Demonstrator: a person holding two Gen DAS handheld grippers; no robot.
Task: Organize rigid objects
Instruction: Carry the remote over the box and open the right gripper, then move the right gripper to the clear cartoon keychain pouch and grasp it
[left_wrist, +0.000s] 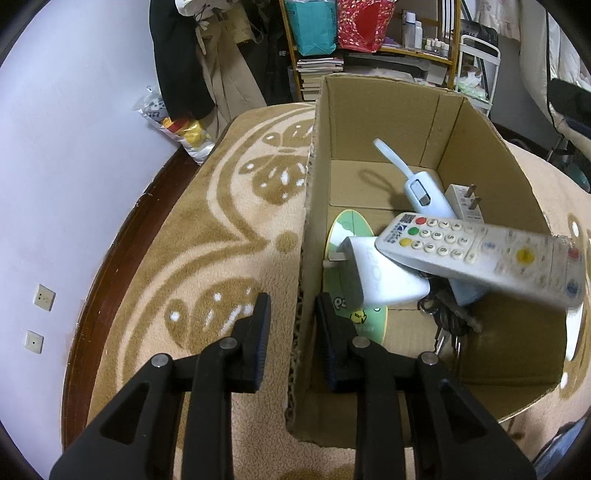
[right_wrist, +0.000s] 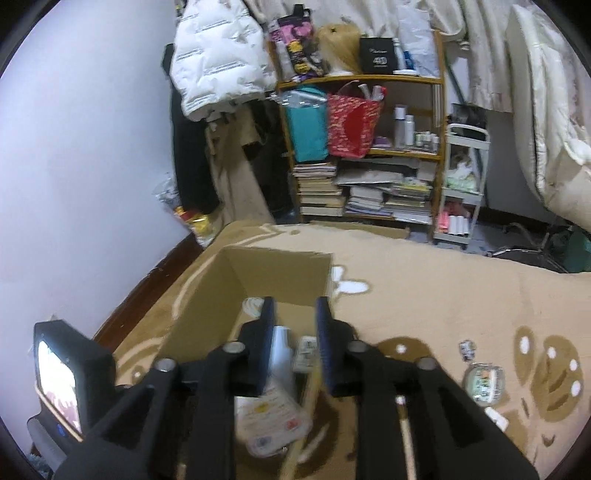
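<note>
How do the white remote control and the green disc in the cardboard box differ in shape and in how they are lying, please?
The remote control is long, white and covered in buttons; the disc is round, flat and green. The remote sits on top of the pile, tilted and blurred; the disc lies flat on the box floor, partly covered by a white adapter. Both are inside the box.

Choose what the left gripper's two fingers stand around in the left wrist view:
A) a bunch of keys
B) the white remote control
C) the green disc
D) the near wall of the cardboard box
D: the left gripper is open, one finger outside and one inside the cardboard box wall.
</note>
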